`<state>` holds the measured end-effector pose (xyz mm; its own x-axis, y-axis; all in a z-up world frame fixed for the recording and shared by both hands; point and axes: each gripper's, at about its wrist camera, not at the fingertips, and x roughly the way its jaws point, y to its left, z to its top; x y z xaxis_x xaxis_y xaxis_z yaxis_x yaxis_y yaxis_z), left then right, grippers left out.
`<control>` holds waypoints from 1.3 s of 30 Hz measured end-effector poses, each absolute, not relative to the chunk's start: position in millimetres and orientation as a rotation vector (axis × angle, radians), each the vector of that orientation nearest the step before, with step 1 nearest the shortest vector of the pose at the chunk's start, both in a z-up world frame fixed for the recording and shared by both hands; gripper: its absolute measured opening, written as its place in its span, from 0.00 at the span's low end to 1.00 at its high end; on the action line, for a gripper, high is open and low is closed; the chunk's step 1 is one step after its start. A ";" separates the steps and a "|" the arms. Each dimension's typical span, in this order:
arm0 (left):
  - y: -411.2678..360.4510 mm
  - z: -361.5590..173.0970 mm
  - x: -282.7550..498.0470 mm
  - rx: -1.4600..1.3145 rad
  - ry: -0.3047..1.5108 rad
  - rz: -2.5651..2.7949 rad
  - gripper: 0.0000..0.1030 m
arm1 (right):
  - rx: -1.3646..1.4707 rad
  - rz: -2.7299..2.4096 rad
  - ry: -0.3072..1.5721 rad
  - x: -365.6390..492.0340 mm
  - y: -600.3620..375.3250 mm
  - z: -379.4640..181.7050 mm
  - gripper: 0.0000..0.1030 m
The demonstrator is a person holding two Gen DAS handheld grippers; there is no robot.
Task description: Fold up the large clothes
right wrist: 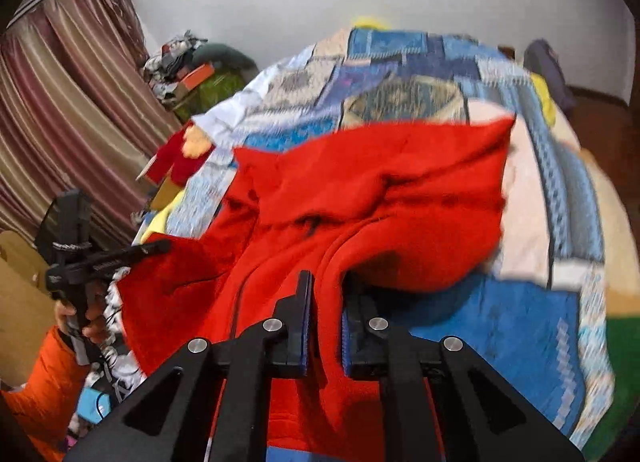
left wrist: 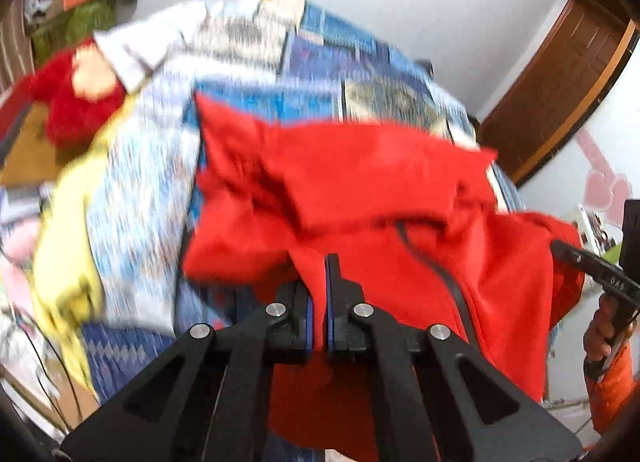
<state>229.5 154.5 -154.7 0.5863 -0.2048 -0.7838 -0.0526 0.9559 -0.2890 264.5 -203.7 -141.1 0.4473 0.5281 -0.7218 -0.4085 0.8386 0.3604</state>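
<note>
While both frames blur, we clamp the left gripper (left wrist: pixel 319 282) and right gripper (right wrist: pixel 324 302) on the red garment (left wrist: pixel 360 182), seemingly bunched ahead over the patchwork bedspread (right wrist: pixel 520 302).

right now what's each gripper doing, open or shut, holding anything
left gripper: shut, fingers clamped on the bright red fleece garment.
right gripper: shut on a fold of the same red garment.

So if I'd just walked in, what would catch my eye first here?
The bright red garment, bunched in the middle of a bed and pinched by both the left gripper and the right gripper. Under it lies a busy blue patchwork bedspread. At the bed's far left edge sits a red plush toy.
</note>
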 end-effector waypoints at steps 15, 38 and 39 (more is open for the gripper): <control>260.2 -221.9 370.5 -0.384 0.988 0.338 0.04 | 0.197 0.310 1.040 456.7 -224.1 -192.0 0.09; 227.1 -250.7 392.5 -0.078 1.115 0.316 0.36 | -0.054 0.188 1.044 431.9 -308.8 -174.2 0.09; 224.6 -238.1 385.4 -0.076 1.084 0.301 0.52 | -0.065 0.219 1.037 423.3 -303.7 -170.6 0.09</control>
